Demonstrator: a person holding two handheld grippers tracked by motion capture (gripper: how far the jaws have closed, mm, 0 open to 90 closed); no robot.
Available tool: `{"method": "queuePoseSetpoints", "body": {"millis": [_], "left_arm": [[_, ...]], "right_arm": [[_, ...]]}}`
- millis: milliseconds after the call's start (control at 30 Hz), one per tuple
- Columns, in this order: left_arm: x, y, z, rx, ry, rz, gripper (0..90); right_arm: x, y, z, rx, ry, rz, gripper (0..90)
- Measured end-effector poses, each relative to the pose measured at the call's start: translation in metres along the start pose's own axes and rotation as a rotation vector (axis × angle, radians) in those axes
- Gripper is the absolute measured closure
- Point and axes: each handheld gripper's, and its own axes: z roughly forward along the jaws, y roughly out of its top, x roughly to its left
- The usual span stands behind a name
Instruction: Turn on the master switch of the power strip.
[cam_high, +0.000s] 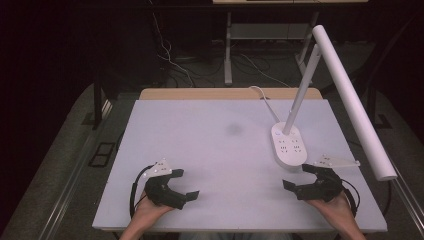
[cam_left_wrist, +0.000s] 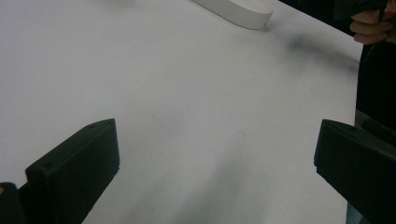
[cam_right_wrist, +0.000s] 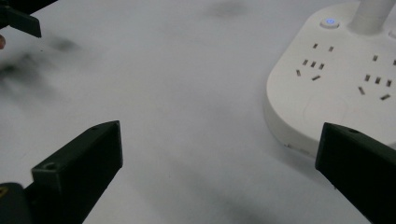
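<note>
While no readable brand or lettering is showing anywhere, the white power strip (cam_high: 289, 145) is carrying only rows of socket slots and a small blue-lit button (cam_right_wrist: 329, 21) near its far end; it is lying on the right half of the white desk (cam_high: 215, 150), with a white lamp post (cam_high: 302, 92) rising from its far end and a long white lamp tube (cam_high: 352, 100) slanting over the desk's right edge; a white cable (cam_high: 265, 100) is running from the strip toward the far edge. The right hand-held gripper (cam_high: 305, 176) is resting near the front right corner, just in front of the strip, its jaws spread wide with nothing between them; in the right gripper view the strip's near end is sitting just ahead of one jaw. The left hand-held gripper (cam_high: 186, 183) is sitting near the front left, well apart from the strip, jaws likewise spread and empty. The middle of the desk is lying bare between the two, apart from a faint dark smudge (cam_high: 233, 129); beyond the far edge, cables and table legs are standing on the floor.
</note>
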Motion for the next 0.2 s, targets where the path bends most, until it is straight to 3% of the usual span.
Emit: {"method": "queuePoseSetpoints", "body": {"millis": [200], "left_arm": [[0.0005,0.0003,0.0012,0.008,-0.004,0.002,0.0]], "right_arm": [[-0.0004,-0.0073,0.0000,-0.014,-0.005,-0.018,0.2]]}}
